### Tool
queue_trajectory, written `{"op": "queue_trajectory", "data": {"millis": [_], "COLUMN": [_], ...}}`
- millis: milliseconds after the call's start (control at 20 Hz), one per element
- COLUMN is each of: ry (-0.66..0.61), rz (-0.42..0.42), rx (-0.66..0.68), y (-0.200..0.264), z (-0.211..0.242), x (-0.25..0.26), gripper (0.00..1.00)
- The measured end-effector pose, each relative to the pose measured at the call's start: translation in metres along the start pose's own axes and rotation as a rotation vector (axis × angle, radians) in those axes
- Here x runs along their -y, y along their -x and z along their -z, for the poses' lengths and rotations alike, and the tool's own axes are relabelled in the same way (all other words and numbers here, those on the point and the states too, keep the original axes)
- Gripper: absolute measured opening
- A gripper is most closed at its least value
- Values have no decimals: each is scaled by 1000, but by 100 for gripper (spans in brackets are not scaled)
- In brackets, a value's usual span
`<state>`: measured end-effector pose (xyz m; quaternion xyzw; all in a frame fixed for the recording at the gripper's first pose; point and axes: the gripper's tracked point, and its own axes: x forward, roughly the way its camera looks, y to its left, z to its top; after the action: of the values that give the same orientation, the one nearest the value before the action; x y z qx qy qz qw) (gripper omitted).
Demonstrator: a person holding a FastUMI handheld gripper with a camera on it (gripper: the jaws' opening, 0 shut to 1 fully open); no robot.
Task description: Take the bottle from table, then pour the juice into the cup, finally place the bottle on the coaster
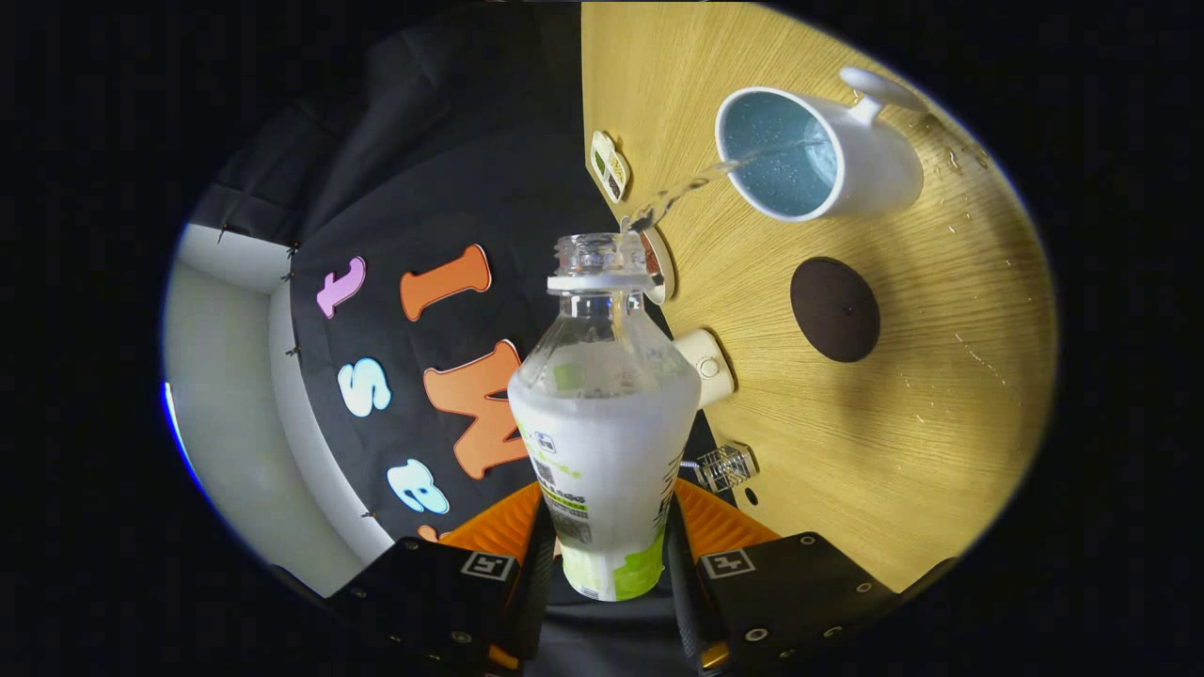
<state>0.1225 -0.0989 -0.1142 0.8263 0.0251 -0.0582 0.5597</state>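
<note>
A: What is seen on the pale wood-grain table?

B: A round dark brown coaster, a white mug with a speckled blue inside, and a small clear ribbed cap. Droplets are scattered near the mug.

A: And the gripper?

B: It is clamped on the clear plastic bottle with milky liquid, both fingers pressed against its labelled sides. A thin stream is carried from the open neck into the mug.
</note>
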Motion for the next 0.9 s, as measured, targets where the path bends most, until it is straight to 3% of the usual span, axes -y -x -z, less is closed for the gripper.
{"op": "queue_trajectory", "data": {"millis": [900], "ry": [-126], "rz": [-7], "rx": [13], "y": [3], "z": [-4], "x": [-11], "gripper": [57]}}
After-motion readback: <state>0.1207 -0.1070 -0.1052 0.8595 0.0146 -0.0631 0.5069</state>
